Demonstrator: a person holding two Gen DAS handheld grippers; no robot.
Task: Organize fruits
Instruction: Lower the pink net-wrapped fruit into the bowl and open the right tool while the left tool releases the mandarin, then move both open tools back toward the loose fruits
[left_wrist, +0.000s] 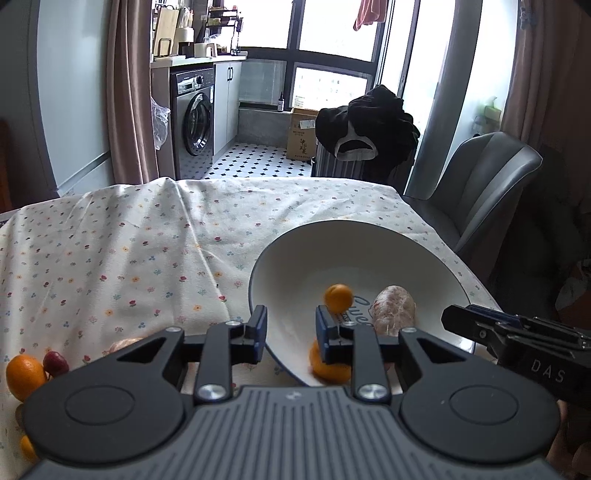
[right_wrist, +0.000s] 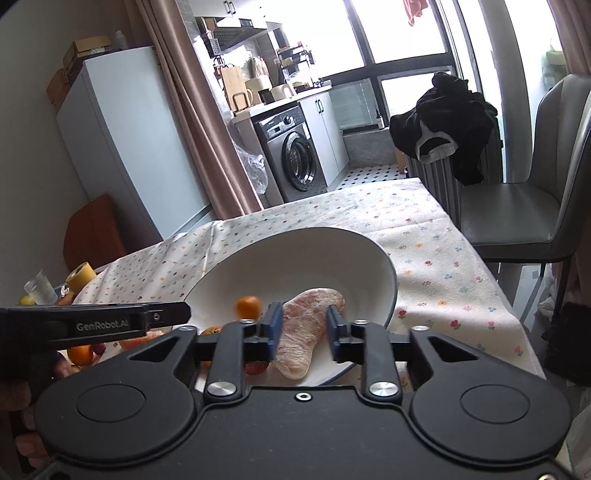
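Observation:
A white bowl (left_wrist: 332, 226) (right_wrist: 388, 266) sits on the flowered tablecloth (left_wrist: 129, 240). Inside lie a peeled pinkish fruit piece (left_wrist: 393, 310) (right_wrist: 310, 332) and a small orange (left_wrist: 338, 297) (right_wrist: 248, 306), which looks blurred. A second orange (left_wrist: 328, 365) shows at the bowl's near edge, partly behind a finger. My left gripper (left_wrist: 291, 325) (right_wrist: 181, 314) stands open over the bowl's near left rim, holding nothing. My right gripper (right_wrist: 304, 326) (left_wrist: 448, 317) is open just short of the peeled piece, which shows between its fingers but is not held.
Loose on the cloth to the left are an orange (left_wrist: 24, 376) (right_wrist: 79, 354), a dark red fruit (left_wrist: 55, 363), another peeled piece (left_wrist: 122, 345) and a strawberry-like fruit (right_wrist: 256, 367). A glass (right_wrist: 40, 291) and a yellow roll (right_wrist: 83, 277) stand far left. A grey chair (right_wrist: 517, 210) is at the right.

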